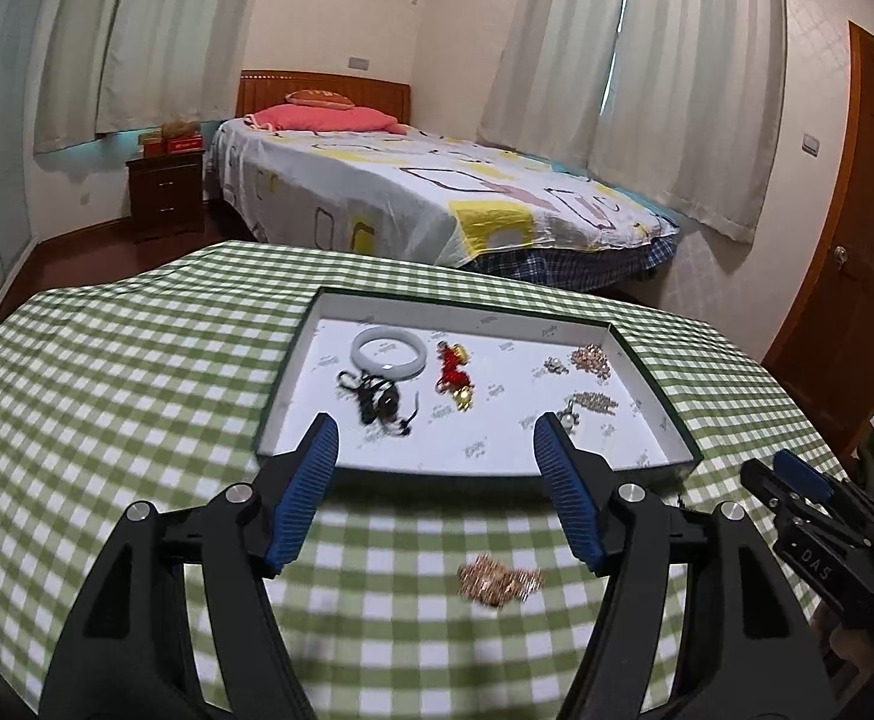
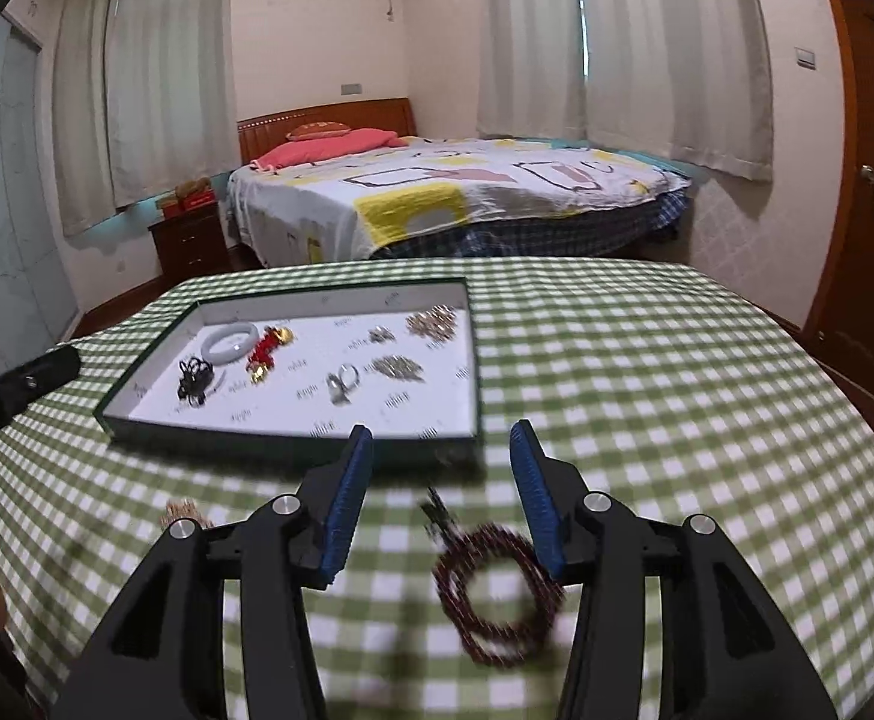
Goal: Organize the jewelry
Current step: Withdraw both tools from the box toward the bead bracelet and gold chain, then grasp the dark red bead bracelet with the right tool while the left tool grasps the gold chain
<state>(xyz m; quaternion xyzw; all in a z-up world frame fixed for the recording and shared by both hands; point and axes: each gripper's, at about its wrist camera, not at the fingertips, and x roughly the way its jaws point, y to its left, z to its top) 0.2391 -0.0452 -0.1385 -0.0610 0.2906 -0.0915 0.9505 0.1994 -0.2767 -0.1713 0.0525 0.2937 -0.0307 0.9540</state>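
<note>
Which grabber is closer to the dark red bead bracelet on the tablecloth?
The right one. The right gripper hangs open just above the dark red bead bracelet, which lies between its fingers. The left gripper is off to the left, over a gold chain pile.

The left gripper (image 1: 437,432) points forward and slightly downward, its two blue-padded fingers (image 1: 311,483) spread wide apart with nothing between them. The black finger arms angle outward from the bottom of the left wrist view in a broad V. The right gripper (image 2: 442,441) is likewise spread wide and holds nothing, its ribbed blue pads (image 2: 347,495) facing each other across an open gap. In the left wrist view, the right gripper's black body shows at the far right edge.
</note>
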